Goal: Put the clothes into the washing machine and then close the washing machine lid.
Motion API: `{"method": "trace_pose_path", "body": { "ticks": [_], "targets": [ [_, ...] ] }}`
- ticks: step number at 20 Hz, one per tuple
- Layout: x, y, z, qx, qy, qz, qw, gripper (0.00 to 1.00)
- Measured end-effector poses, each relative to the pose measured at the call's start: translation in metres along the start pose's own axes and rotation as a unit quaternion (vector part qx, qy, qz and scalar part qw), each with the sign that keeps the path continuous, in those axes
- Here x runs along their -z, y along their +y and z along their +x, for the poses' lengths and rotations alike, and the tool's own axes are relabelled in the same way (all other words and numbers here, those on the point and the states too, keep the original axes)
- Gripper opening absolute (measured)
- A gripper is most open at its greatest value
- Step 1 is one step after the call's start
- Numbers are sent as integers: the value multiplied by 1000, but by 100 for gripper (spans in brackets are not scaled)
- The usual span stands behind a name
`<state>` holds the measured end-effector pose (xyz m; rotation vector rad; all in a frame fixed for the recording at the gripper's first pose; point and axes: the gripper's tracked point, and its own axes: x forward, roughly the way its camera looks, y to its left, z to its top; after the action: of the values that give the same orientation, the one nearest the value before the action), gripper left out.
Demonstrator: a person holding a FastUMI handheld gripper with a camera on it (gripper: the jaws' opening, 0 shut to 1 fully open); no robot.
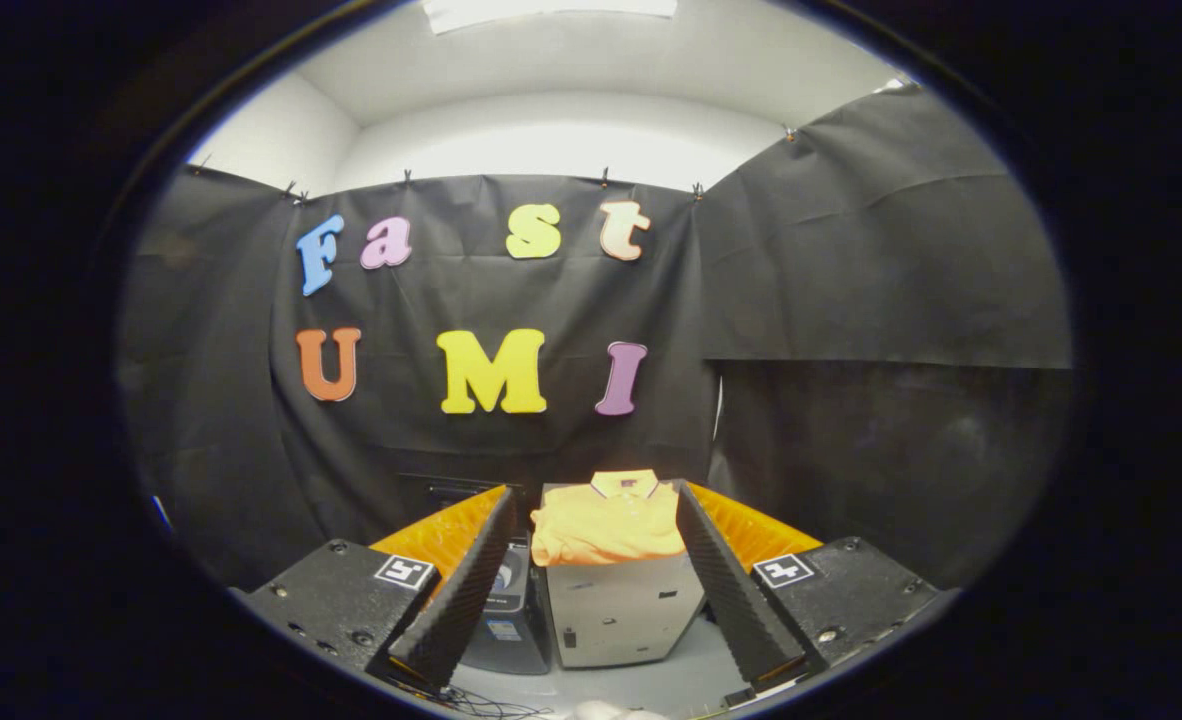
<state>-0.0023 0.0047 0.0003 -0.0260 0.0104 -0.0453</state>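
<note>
Black cloth wall behind; folded orange shirt [606,525] atop grey box [621,610], beyond gripper [596,640] fingers, spread wide, holding nothing.

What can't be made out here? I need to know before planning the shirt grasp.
- Dark machine, gripper view: mostly hidden behind one of the open fingers; lid state unclear.
- Orange shirt on the grey box: lower part hangs folded; its back is hidden.
- Labels on both units: too small.

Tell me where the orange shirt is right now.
In the gripper view, the orange shirt lies folded on top of a pale box-shaped unit, ahead of the open gripper and beside a dark appliance.
</note>
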Motion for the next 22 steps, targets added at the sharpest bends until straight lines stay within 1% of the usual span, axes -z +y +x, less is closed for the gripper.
{"method": "trace_pose_path", "body": {
  "ticks": [5, 10, 16, 19, 22],
  "targets": [
    [0, -4, 16, 0, 6, -7, 1000, 100],
    [-4, -21, 60, 4, 13, -11, 1000, 100],
    [-11, -49, 141, 7, 18, -21, 1000, 100],
    [-18, -58, 186, -2, 16, -17, 1000, 100],
    [-13, -64, 232, -14, 28, -12, 999, 100]
  ]
}}
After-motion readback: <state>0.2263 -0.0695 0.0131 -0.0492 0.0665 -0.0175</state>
